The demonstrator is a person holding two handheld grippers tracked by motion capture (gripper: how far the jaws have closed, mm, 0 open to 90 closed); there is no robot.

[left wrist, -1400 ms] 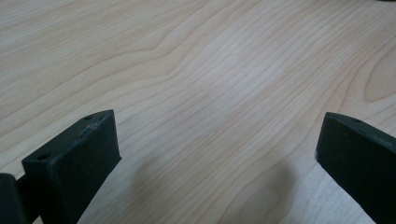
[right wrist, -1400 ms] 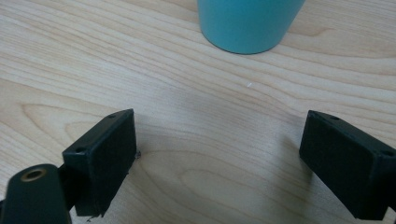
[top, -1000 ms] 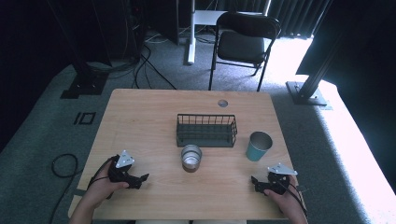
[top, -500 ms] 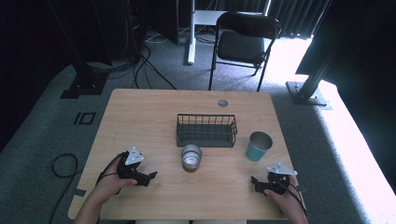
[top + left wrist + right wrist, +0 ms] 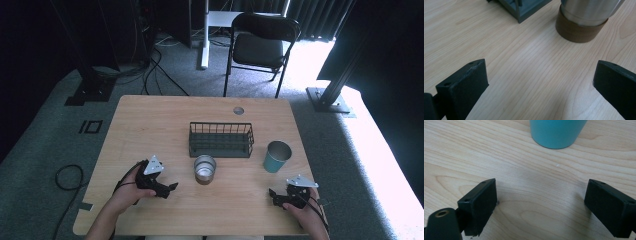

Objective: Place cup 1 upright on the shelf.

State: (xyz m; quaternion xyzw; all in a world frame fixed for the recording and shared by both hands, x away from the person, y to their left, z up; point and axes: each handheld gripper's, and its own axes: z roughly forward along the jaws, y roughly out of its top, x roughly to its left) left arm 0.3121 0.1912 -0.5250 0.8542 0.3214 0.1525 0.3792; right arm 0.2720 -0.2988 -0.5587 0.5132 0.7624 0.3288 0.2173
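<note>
Wood-grain table [image 5: 150,125] carries a dark wire basket [image 5: 221,139] at its middle. Just in front stands a steel cup [image 5: 204,168] with a brown base; a teal cup [image 5: 276,156] stands to the right. Left gripper [image 5: 171,188], jaws spread, points at the steel cup. Right gripper [image 5: 272,193], also spread, faces the teal cup.

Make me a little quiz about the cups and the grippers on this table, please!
1. True or false: the left gripper is open.
2. Which cup stands nearest the right gripper? A) the teal cup B) the steel cup C) a red cup
3. Fill in: the black wire basket stands just behind the ____ cup.

Key: 1 true. 2 A. 3 steel.
</note>
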